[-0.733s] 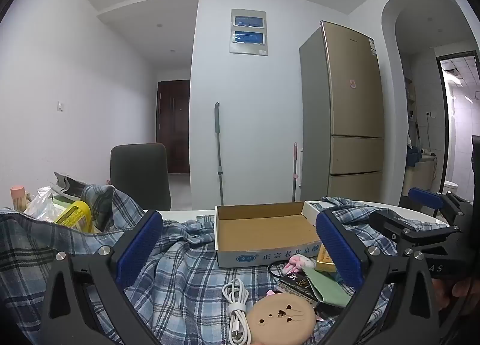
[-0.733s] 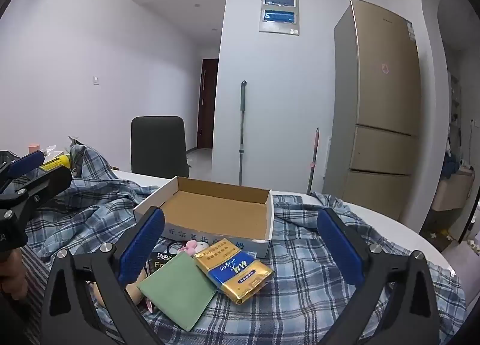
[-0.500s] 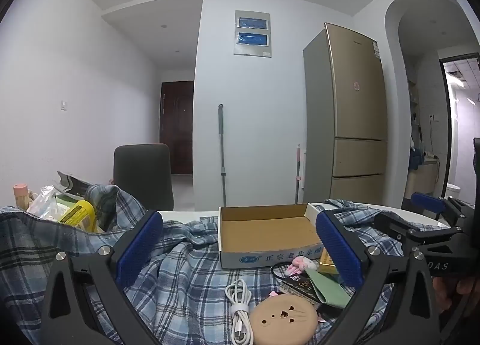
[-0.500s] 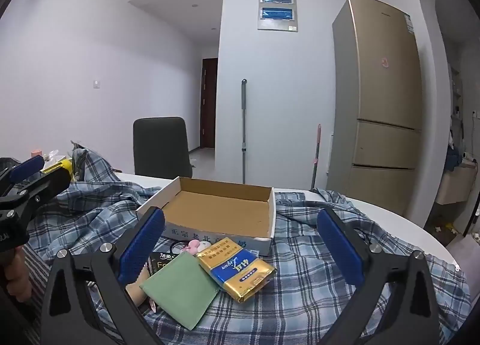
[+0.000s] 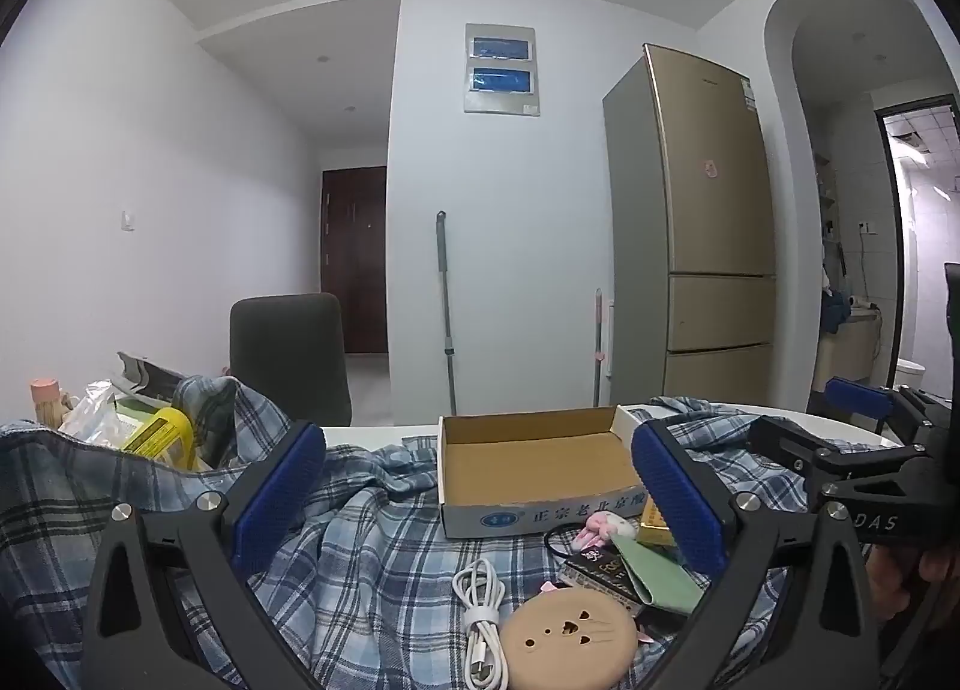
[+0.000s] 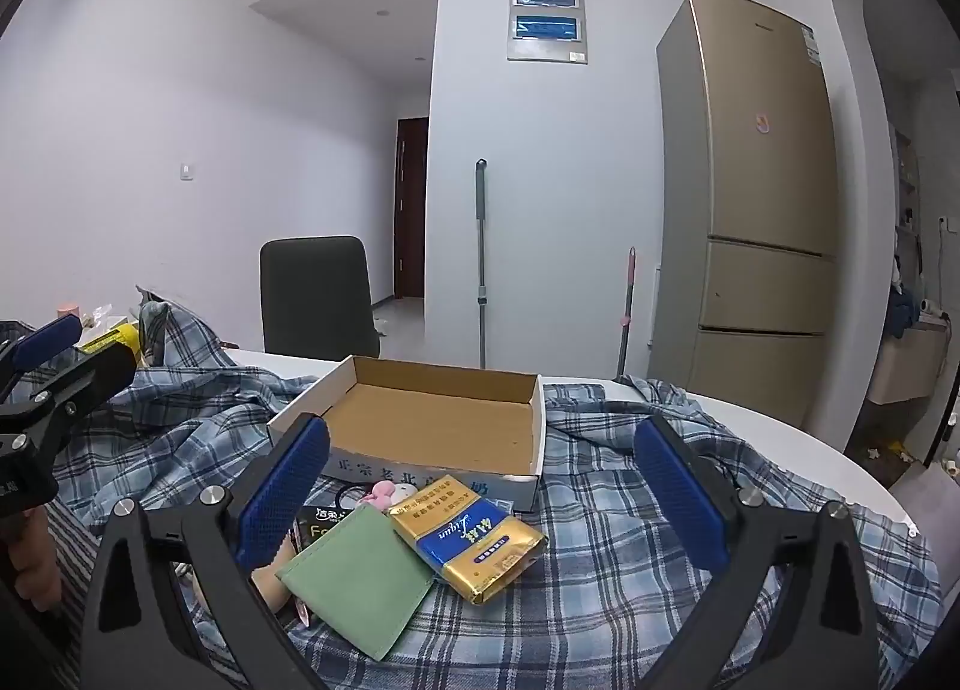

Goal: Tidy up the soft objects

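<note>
Left wrist view: the tan round pad (image 5: 569, 637) with a cat face is cut off at the bottom edge, and the black packet (image 5: 600, 561) behind it is mostly covered, its print too small to read. The cardboard box (image 5: 534, 465) is the landmark; its white front carries a blue logo and Chinese characters, partly blocked by the left gripper (image 5: 477, 489), whose blue-padded jaws stand wide apart with nothing between them. In front of the box on the blue plaid cloth (image 5: 372, 552) lie a coiled white cable (image 5: 480, 609), a small pink plush (image 5: 603, 528) touching the box front, and a green fabric pouch (image 6: 360, 579). Just right of the pouch, the gold and blue tissue pack (image 6: 474, 534) reads "Liyun" in script. The right gripper (image 6: 480, 477) is likewise spread open and empty before the box; only "DAS" shows on its body from the left camera. The crumpled cloth surrounds the box.
</note>
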